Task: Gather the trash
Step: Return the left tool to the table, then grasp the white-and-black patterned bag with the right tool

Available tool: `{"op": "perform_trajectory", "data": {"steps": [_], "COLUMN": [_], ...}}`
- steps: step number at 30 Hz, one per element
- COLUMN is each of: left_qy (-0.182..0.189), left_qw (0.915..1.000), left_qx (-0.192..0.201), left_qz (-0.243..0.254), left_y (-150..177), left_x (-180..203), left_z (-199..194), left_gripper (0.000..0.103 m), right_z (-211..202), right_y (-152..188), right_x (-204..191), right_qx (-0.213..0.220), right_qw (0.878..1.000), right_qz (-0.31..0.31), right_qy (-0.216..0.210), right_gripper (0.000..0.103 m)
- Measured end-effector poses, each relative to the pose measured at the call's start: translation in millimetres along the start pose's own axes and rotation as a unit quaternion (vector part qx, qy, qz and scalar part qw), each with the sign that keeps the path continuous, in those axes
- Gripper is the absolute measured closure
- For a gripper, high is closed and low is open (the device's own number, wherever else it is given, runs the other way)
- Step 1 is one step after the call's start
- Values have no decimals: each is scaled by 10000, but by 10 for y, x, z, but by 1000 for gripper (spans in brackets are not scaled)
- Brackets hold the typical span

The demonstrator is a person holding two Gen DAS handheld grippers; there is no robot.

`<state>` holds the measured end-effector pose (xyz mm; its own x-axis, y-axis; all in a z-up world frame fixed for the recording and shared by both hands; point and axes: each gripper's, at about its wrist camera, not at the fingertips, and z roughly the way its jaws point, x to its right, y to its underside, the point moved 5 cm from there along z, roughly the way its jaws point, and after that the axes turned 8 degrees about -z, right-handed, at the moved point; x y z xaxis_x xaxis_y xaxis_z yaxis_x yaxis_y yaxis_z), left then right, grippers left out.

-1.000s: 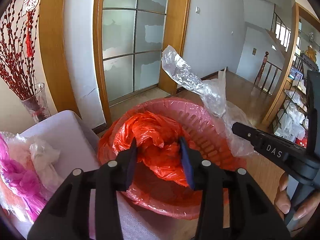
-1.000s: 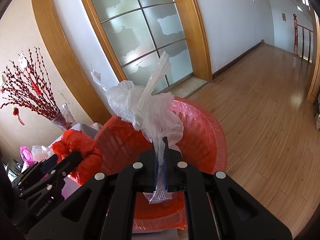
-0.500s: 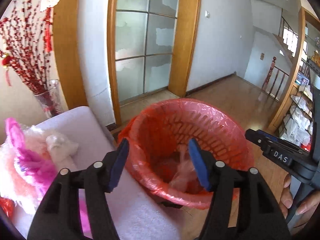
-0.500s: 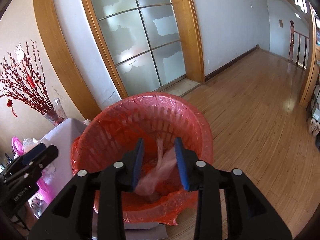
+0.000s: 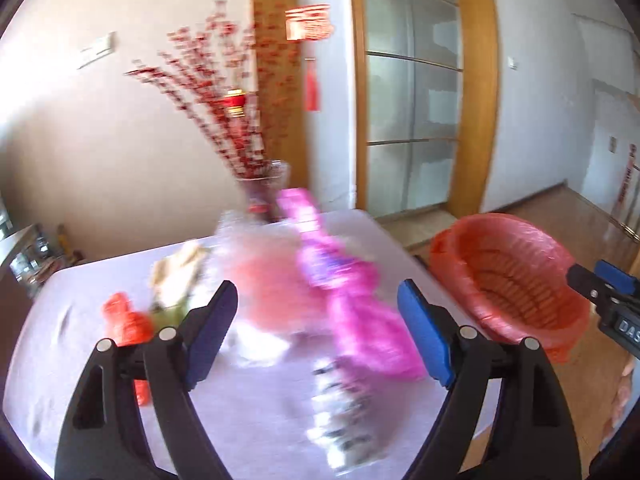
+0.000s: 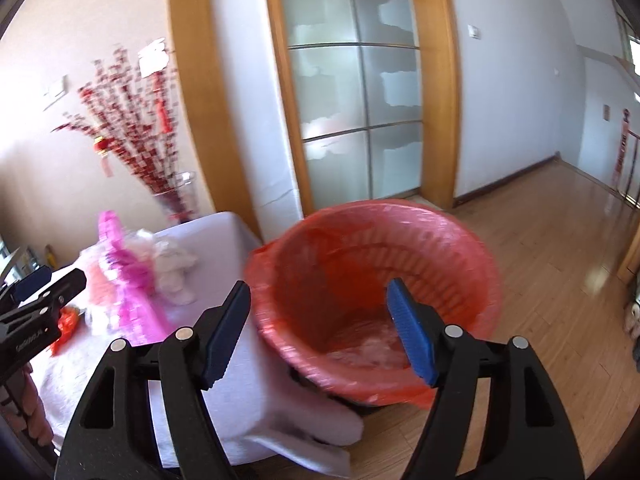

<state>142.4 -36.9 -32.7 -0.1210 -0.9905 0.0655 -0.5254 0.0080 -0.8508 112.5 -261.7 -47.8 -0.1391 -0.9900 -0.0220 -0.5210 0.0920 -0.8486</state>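
A red basket lined with a red bag [image 6: 372, 280] stands on the floor beside the white table [image 5: 248, 420]; clear plastic [image 6: 372, 350] lies at its bottom. It also shows in the left wrist view [image 5: 512, 280]. My left gripper [image 5: 318, 334] is open and empty above the table, facing a magenta bag [image 5: 360, 312], a pink bag [image 5: 268, 284], a clear striped wrapper [image 5: 344, 412] and a small red bag [image 5: 126, 320]. My right gripper [image 6: 320, 328] is open and empty over the basket's near rim. The left wrist view is blurred.
A glass vase with red berry branches [image 5: 240, 120] stands at the table's far edge. Glass doors with wooden frames [image 6: 356, 92] are behind the basket. Wooden floor [image 6: 560, 280] spreads to the right. White crumpled trash [image 6: 172, 272] lies on the table.
Both grippers let go of their bags, which dropped into the basket, and opened wide. The left gripper swung left from the basket to over the table's trash.
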Motion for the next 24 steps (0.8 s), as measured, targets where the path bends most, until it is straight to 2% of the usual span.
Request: {"op": "perform_trajectory", "data": {"steps": [6,9,15,24], "left_qy": [-819,-1122,-1358,-1360], "left_qw": [9957,9920,9879,9860], "left_qx": [5,-30,-122,-347], "left_qz": [-434,-575,-739,-903], "left_y": [86,142,265,441], "left_x": [-864,-1239,-1663,-1880], "left_z": [-132,-184,-241,-160], "left_gripper": [22,22,22,22], "right_z": [46,125,262,460], "right_y": [161,287,489,620], "right_x": [-813,-1180,-1663,-1821], "right_qx": [-289,-544,-861,-1116], "right_qw": [9958,9910,9843,9833], "right_qz": [-491,-695,-894,-923], "right_qy": [-715,-1008,-1252,-1106], "right_gripper": [34,42,47,47]}}
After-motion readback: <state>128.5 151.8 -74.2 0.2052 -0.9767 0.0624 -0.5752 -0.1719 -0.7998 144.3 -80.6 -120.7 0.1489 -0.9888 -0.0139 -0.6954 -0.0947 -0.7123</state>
